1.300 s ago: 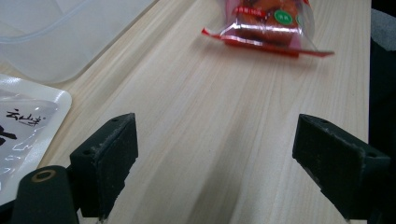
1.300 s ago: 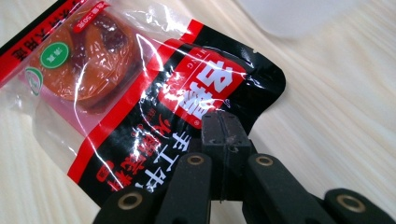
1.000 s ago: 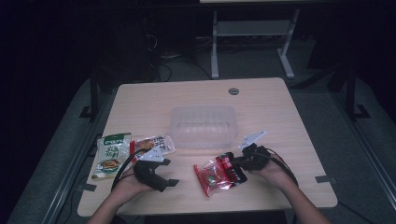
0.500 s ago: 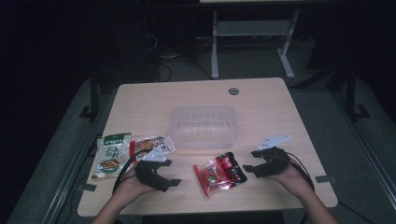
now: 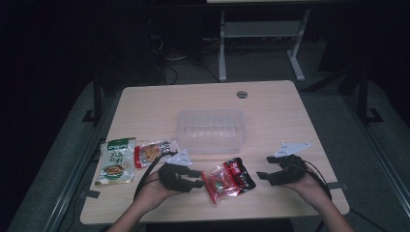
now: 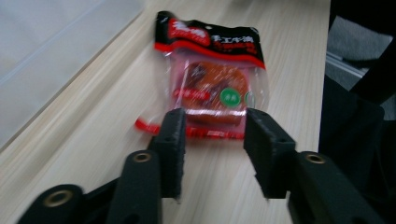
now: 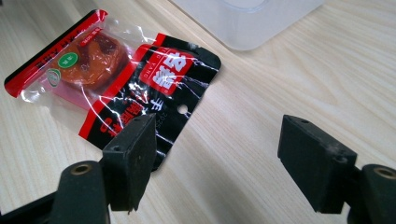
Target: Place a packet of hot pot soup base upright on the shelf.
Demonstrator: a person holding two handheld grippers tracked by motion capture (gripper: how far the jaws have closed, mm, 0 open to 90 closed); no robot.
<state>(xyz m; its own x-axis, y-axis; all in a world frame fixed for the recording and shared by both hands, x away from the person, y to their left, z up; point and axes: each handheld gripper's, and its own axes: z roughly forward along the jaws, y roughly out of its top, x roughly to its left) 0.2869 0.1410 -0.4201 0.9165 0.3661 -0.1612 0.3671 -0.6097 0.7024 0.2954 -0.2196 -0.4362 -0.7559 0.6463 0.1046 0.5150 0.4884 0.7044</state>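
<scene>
A red and black snack packet (image 5: 228, 181) lies flat on the wooden table (image 5: 270, 106) near the front edge, between my two grippers. My left gripper (image 5: 198, 178) sits just left of it. In the left gripper view the left gripper (image 6: 212, 123) has just been closing, its tips on either side of the packet's (image 6: 212, 79) near edge, with a gap and no pad pressing. My right gripper (image 5: 263, 170) stands apart to the packet's right. The right gripper (image 7: 217, 126) has just been opening and holds nothing; the packet (image 7: 116, 79) lies beside one jaw.
A clear plastic container (image 5: 210, 130) stands just behind the packet at mid-table. A green pouch (image 5: 116, 160) and an orange snack packet (image 5: 152, 151) lie at the front left. Cables trail from both grippers toward the front edge.
The right gripper let go of the red packet, opened wide and drew back to the right. The left gripper slid right to the packet's edge and its jaws narrowed.
</scene>
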